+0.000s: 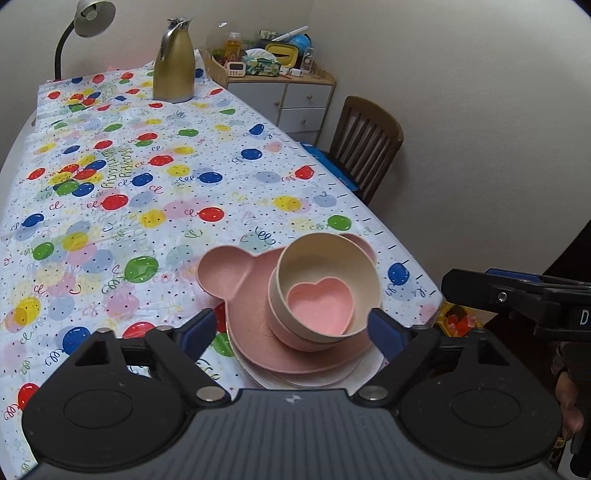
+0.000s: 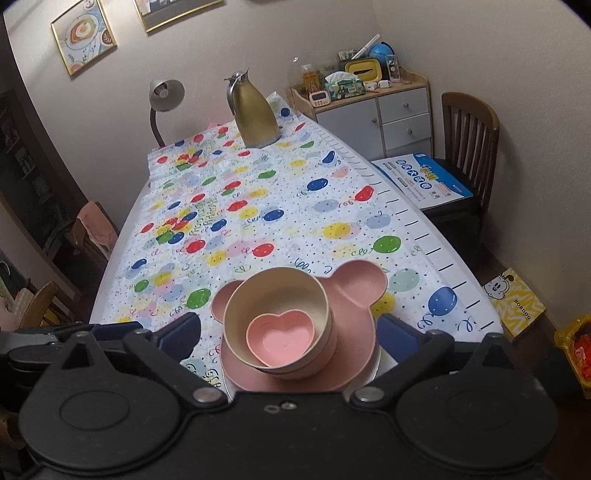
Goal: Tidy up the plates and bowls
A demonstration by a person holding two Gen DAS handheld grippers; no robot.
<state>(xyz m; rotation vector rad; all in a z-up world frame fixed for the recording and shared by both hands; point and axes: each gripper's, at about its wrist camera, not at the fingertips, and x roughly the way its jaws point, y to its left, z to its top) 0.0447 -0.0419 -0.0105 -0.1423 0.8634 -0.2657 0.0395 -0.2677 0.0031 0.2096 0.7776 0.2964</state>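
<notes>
One stack stands at the near edge of the table. A pink heart-shaped bowl (image 1: pixel 320 308) (image 2: pixel 280 338) lies inside a cream bowl (image 1: pixel 328 258) (image 2: pixel 275 291), which sits in a pink bowl (image 1: pixel 295 338) (image 2: pixel 325 354) on a pink bear-shaped plate (image 1: pixel 229 271) (image 2: pixel 360 286). Under that lies a white plate (image 1: pixel 325 380) (image 2: pixel 373 365). My left gripper (image 1: pixel 291 328) is open and empty, above and just short of the stack. My right gripper (image 2: pixel 290 332) is open and empty too, its fingers either side of the stack from above. The right gripper also shows at the right edge of the left wrist view (image 1: pixel 517 295).
The table has a balloon-print cloth (image 1: pixel 147 192) (image 2: pixel 258 221). A gold jug (image 1: pixel 173 61) (image 2: pixel 255 110) and a desk lamp (image 1: pixel 86 22) (image 2: pixel 164 98) stand at its far end. A wooden chair (image 1: pixel 365 144) (image 2: pixel 469 147) and a drawer cabinet (image 1: pixel 295 103) (image 2: pixel 384 118) stand to the right.
</notes>
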